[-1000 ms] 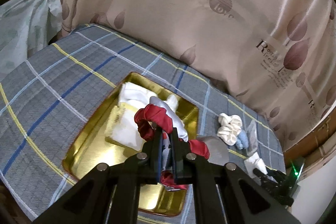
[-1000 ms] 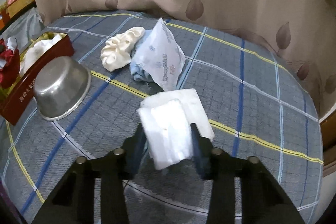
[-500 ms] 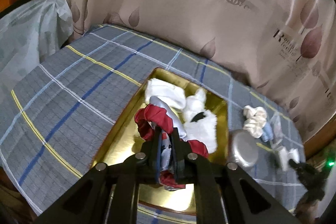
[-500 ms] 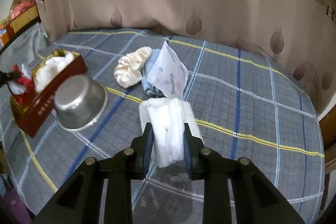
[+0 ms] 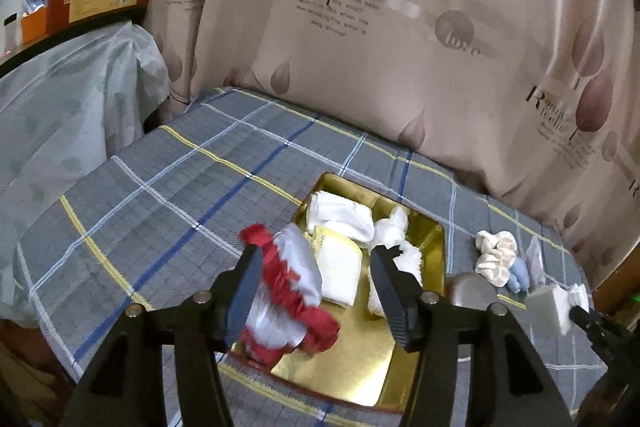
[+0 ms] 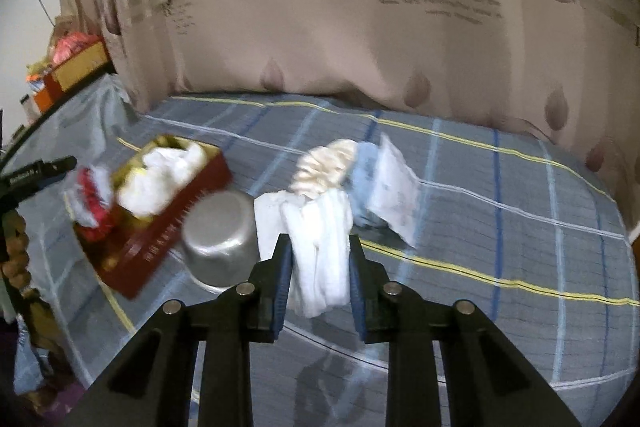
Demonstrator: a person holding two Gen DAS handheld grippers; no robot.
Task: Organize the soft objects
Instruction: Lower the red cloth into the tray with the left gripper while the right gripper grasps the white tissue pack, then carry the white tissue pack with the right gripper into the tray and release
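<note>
Fingers of our left gripper [image 5: 316, 277] stand spread apart over the gold tray [image 5: 434, 239]. A red-and-white bundle [image 5: 290, 289] sits against the left finger [image 5: 246, 285] at the tray's near-left corner; we cannot tell whether it is resting in the tray or dropping. White cloths [image 5: 344, 223] lie deeper in the tray. Right of it on the plaid bed [image 5: 160, 187] are a steel bowl [image 5: 470, 289], a cream scrunchie [image 5: 494, 257] and a blue item [image 5: 520, 275].

From the right wrist, our right gripper [image 6: 318, 263] is clamped on a folded white cloth [image 6: 320, 251], held above the bed [image 6: 500, 227]. The bowl [image 6: 220, 241] sits just left of it, upside down, beside the tray's red wall [image 6: 168, 243]. Behind lie the scrunchie [image 6: 324, 167] and a plastic packet [image 6: 394, 187], blurred.
</note>
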